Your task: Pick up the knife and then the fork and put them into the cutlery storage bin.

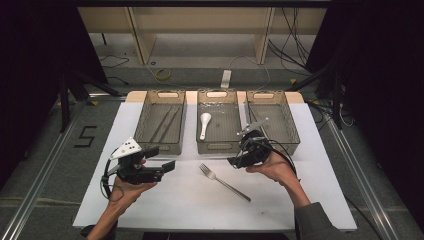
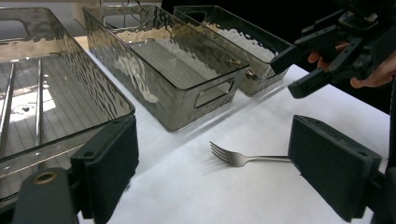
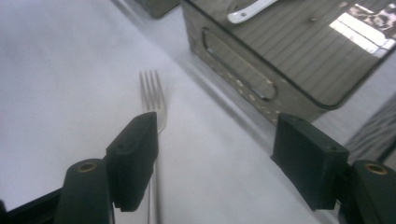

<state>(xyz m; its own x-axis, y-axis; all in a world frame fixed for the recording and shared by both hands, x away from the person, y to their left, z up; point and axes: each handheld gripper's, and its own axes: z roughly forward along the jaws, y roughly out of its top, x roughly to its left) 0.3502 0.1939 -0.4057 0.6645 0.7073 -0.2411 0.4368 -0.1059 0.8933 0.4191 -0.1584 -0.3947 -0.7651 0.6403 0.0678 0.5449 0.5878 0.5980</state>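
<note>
Where the high view looks down on the white tabletop (image 1: 150, 200), three smoky clear bins stand side by side along the far edge: the left bin (image 1: 161, 122) holds thin metal rods lying lengthwise, the middle bin (image 1: 218, 122) holds a white spoon (image 1: 204, 123), and the right bin (image 1: 272, 120) shows nothing I can make out inside. A fork (image 1: 224, 182) lies bare on the tabletop in front of the middle bin, tines toward the bins, handle running toward the near right. The left gripper (image 1: 162, 161) is held above the tabletop to the fork's left, its fingers released and parted; the right gripper (image 1: 235, 162) hovers just above and to the right of the tines, and from here I cannot tell how its fingers stand. From the left gripper view, the two black fingers (image 2: 109, 161) are spread wide with nothing between them, the fork (image 2: 236, 157) lies flat beyond them, silver and four-tined, its handle passing behind the right-hand finger, and the three bins rise behind, the nearest one (image 2: 51, 93) showing its rods. From the right gripper view, the fingers (image 3: 135, 158) are released and wide apart, the fork (image 3: 153, 100) lying below with its handle running under the left-hand finger, and the middle bin (image 3: 261, 84) with the spoon's handle (image 3: 245, 11) is close beyond.
</note>
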